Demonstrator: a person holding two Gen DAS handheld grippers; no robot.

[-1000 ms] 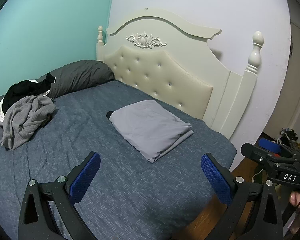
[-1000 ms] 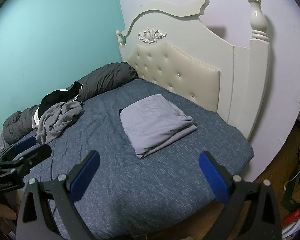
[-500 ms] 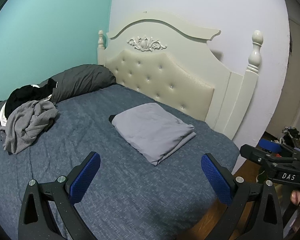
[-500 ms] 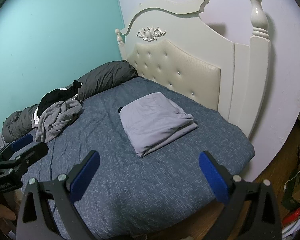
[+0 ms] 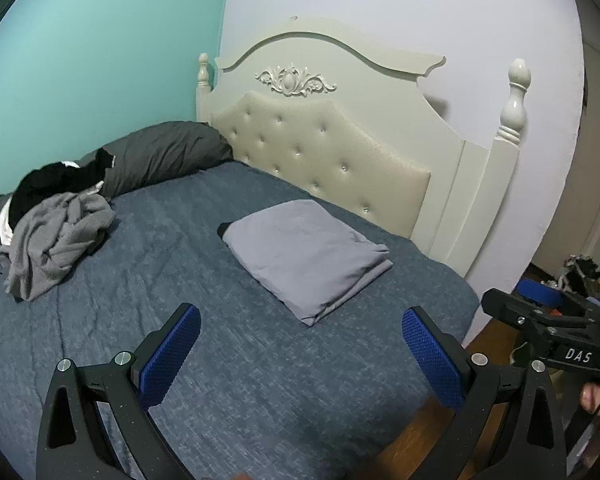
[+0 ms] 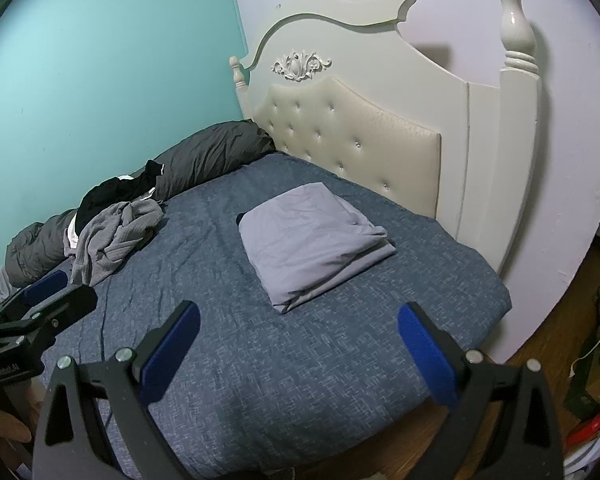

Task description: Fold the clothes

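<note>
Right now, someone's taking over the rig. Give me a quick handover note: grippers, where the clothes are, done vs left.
Left gripper: open, empty, hovering over the near edge of the bed.
Right gripper: open, empty, beside it at the same edge.
Done: one grey folded garment lies flat mid-bed, near the headboard.
Left: a crumpled grey garment and a black garment are piled at the far side, against the dark duvet roll. Something white shows under the pile; I cannot tell what.
Next, probably: reach for the crumpled grey garment.
</note>
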